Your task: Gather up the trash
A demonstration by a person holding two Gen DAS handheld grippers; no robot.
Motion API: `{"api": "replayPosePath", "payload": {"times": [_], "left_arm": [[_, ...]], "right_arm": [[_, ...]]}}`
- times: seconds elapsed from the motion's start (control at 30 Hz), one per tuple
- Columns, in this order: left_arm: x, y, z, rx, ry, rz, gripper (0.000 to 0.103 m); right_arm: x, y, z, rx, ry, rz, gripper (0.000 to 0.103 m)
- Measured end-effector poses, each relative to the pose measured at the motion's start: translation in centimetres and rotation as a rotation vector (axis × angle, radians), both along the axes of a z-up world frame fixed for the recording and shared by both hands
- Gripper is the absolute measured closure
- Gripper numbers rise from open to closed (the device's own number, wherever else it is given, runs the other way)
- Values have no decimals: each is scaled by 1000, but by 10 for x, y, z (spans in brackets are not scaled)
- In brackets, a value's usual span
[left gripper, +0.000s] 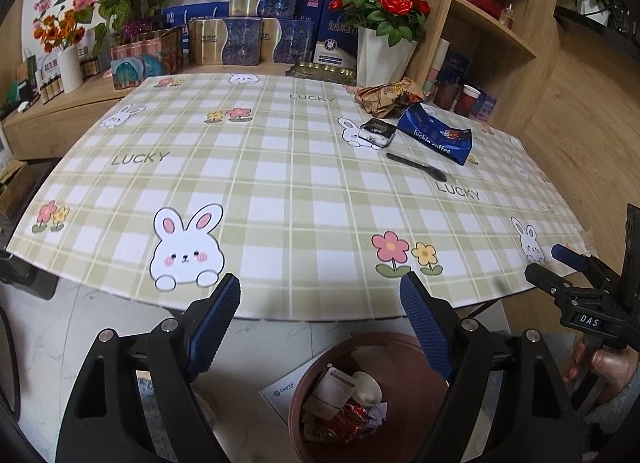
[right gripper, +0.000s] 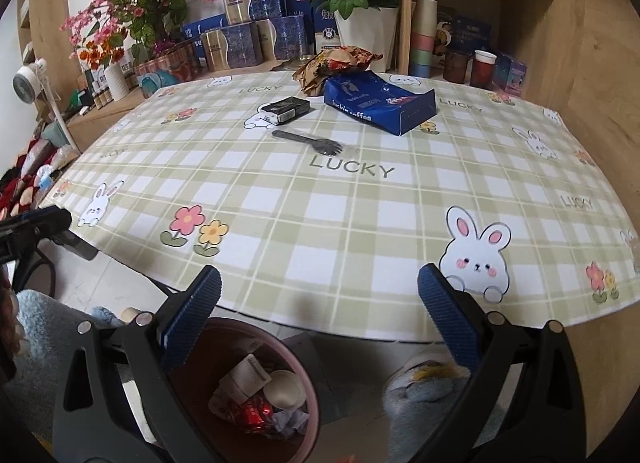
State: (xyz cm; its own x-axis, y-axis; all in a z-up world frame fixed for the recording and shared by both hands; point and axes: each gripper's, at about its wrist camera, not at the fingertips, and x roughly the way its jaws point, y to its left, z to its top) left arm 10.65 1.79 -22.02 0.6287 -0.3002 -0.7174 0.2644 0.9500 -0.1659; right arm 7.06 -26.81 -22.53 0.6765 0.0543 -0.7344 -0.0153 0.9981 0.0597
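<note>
Left wrist view: the left gripper [left gripper: 320,295] hangs over the near edge of the worktop [left gripper: 280,167], its jaws spread wide with nothing between them. Below it on the floor stands a brown trash bin [left gripper: 404,351], already holding crumpled paper, a white cup and red wrappers. Trash not yet collected lies at the far right of the checked cloth: a blue coffee bag [left gripper: 436,135], a black-and-white small box [left gripper: 376,131] just beside it, a black plastic fork [left gripper: 416,167] nearer, and a crumpled brown paper wrapper [left gripper: 388,97] behind. The right gripper [right gripper: 320,287] also stands wide apart and empty above the worktop edge, with the bin under its left finger. In its view the fork lies between the small box and the word LUCKY.
</note>
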Motion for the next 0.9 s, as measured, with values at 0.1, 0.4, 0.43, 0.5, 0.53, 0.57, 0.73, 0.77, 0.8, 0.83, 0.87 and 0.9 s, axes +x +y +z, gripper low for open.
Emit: {"api": "replayPosePath", "payload": {"times": [0.1,0.4,0.43,0.5,0.53,0.57,0.73,0.77,0.8,0.83,0.87,0.9], "left_arm": [[8,-5,2,7,-3,-10,21],[39,-17,7,7,-11,-47,20],[42,-19,7,8,-12,-50,20],[51,-22,7,10,-15,-58,20],[57,-24,7,11,-16,-62,20],[63,-27,7,10,-16,-66,20],[88,-36,7,-4,-17,-78,20],[94,-38,7,-8,-16,-83,20],[100,-42,6,-13,-15,-90,20],[105,-45,7,-16,-14,-98,20],[111,-50,7,-20,-12,-111,20],[116,-53,7,-22,-11,-122,20]], "right_arm": [[8,-3,-1,-21,16,10,6],[49,-18,-6,-14,53,19,6],[56,-21,-7,-9,58,20,6],[70,-24,-8,-10,56,24,6],[78,-25,-9,-10,60,32,6],[86,-26,-11,-8,71,42,6],[130,-22,-20,-45,153,112,6],[137,-20,-20,-83,152,103,6],[143,-21,-19,-94,148,101,6],[148,-22,-18,-93,144,100,6],[153,-24,-15,-85,134,90,6],[158,-27,-13,-77,125,79,6]]}}
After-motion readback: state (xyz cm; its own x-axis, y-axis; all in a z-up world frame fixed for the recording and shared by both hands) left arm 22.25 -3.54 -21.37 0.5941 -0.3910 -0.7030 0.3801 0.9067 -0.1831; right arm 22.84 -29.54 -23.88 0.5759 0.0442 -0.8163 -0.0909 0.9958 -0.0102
